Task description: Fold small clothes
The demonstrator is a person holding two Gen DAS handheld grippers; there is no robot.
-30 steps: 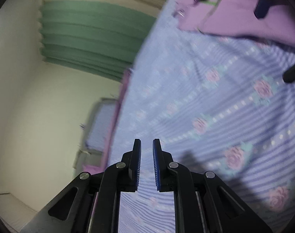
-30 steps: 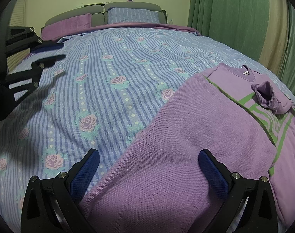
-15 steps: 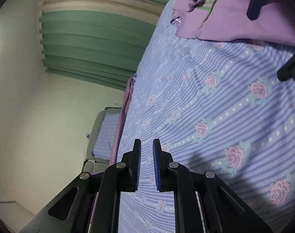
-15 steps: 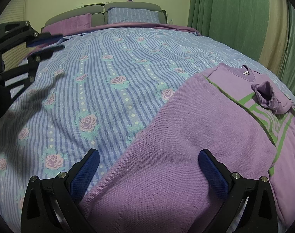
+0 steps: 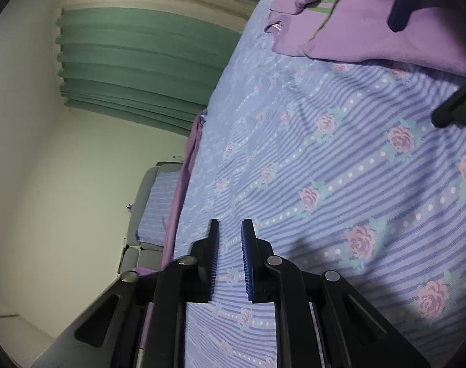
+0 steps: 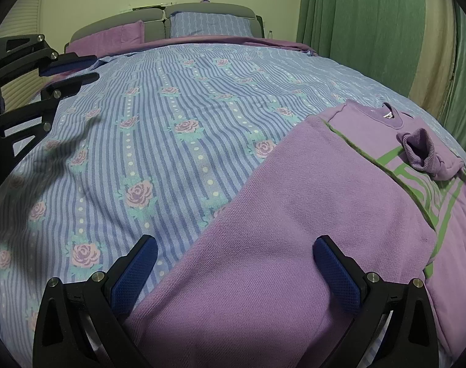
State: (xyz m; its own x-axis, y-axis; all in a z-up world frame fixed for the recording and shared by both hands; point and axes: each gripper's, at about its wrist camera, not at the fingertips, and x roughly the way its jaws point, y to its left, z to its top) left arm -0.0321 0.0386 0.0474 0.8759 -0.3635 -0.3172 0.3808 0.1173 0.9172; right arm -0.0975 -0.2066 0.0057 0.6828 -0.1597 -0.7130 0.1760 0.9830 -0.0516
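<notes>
Two black tools with blue ribbed pads hover over a bed covered by a blue-and-lilac striped bedspread printed with pink roses. In the right wrist view, the right tool fills the lower middle of the frame with its jaws spread wide and nothing pinched between them. Its pads straddle the near hem of a lilac knitted sweatshirt with green lines on the chest, which lies flat on the bedspread across the lower right of the frame. One sleeve is folded back over the chest, its ribbed cuff bunched up at the right, just below the neckline.

The left tool shows at the upper left edge of that view, above bare bedspread and well apart from the sweatshirt. In the left wrist view, which is rolled sideways, the left tool stands at the bottom centre with its jaws drawn nearly together, only a narrow gap between the pads, and nothing pinched. The sweatshirt lies in the upper right corner there, with one pad of the right tool dark against it.

Green pleated curtains hang on the right of the right wrist view. A striped pillow and a lilac pillow lean against a grey padded headboard at the top.
</notes>
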